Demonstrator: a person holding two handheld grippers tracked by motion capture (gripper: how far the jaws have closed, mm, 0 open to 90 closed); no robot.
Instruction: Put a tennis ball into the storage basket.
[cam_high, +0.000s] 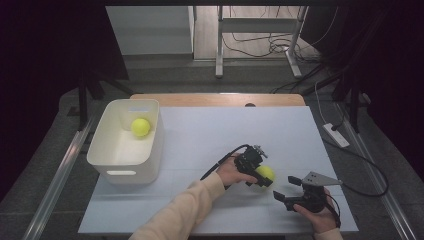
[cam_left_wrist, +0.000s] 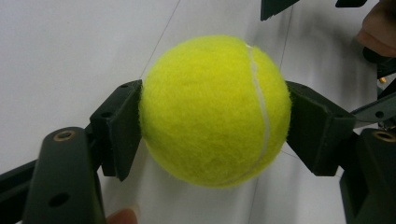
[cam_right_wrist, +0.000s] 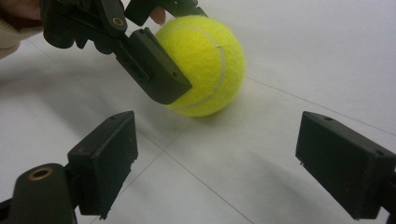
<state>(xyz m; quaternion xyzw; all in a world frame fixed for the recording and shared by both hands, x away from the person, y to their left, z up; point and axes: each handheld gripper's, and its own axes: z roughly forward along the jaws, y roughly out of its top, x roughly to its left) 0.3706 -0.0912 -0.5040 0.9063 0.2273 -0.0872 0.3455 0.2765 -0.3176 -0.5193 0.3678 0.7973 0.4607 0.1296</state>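
Note:
A yellow tennis ball (cam_high: 265, 173) rests on the white table sheet (cam_high: 215, 135) right of centre, near the front. My left gripper (cam_high: 262, 178) is shut on it, and in the left gripper view both black pads press the ball's (cam_left_wrist: 215, 109) sides. My right gripper (cam_high: 279, 196) stands open just right of and nearer than the ball, jaws pointing left at it. In the right gripper view the ball (cam_right_wrist: 208, 60) lies ahead of the wide open jaws, with the left gripper's near finger (cam_right_wrist: 154, 70) clamped against it. A second tennis ball (cam_high: 140, 127) lies in the white bin (cam_high: 127, 167).
The white bin stands at the table's left, with its handle slot facing the front. A wooden table edge (cam_high: 215, 99) shows at the back. Cables and a power strip (cam_high: 336, 135) lie on the floor to the right. A metal rail (cam_high: 60, 170) runs along the left.

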